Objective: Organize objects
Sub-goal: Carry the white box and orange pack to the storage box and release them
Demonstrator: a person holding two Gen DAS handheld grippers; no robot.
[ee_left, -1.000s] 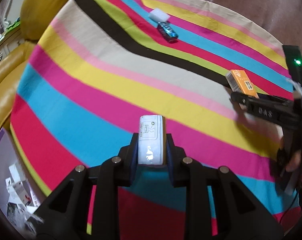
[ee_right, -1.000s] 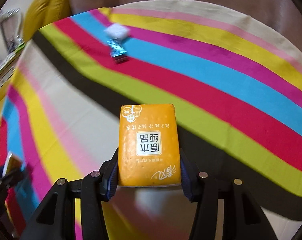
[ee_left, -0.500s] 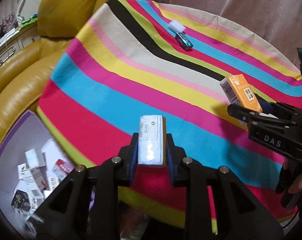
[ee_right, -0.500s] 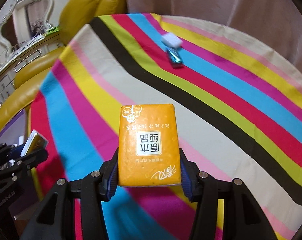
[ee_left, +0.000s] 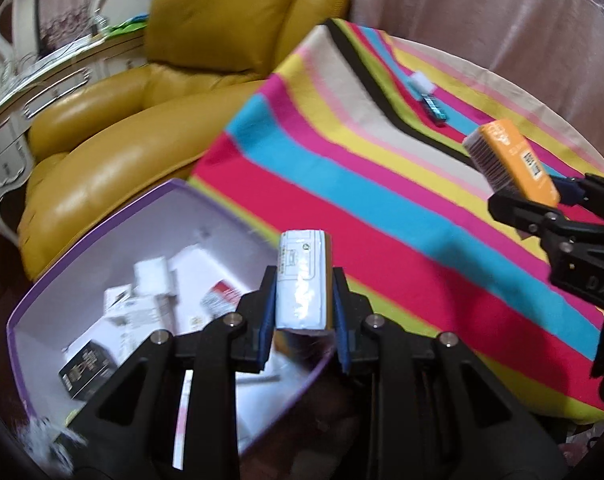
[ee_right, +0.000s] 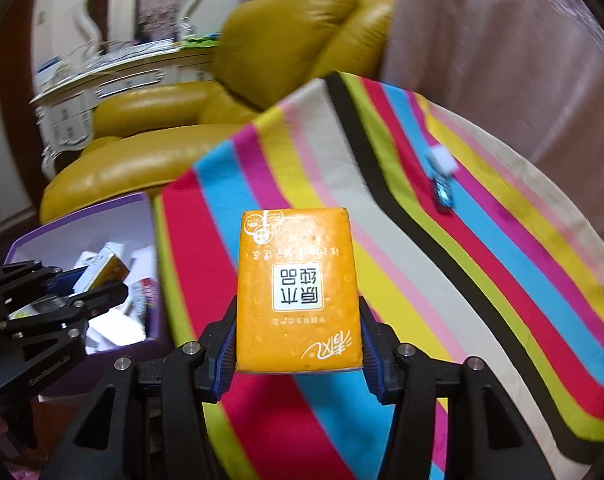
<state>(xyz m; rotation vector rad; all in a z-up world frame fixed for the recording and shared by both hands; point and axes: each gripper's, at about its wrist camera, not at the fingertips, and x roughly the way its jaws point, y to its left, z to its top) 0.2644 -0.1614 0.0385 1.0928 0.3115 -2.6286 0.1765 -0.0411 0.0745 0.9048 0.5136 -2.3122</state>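
Tissue packs are what you are carrying: the left hand-held gripper is clenching a white tissue pack across its narrow sides, and it is hanging over the near edge of the purple bin. The right hand-held gripper is grasping an orange tissue pack by its long edges, holding it above the striped cloth on the tabletop, well apart from the bin.

Both packs are probably light and soft, wrapped in a slick film, so they are likely giving a little under the pads; taking them across the width near the lower end, as you are doing, looks sound. A harder squeeze would only be crushing them.

Inside the bin, small boxes and packets are lying loosely heaped. Farther out on the cloth, a small white block and a blue packet are lying just beside each other, still waiting to be collected. A yellow leather armchair is standing behind the bin.
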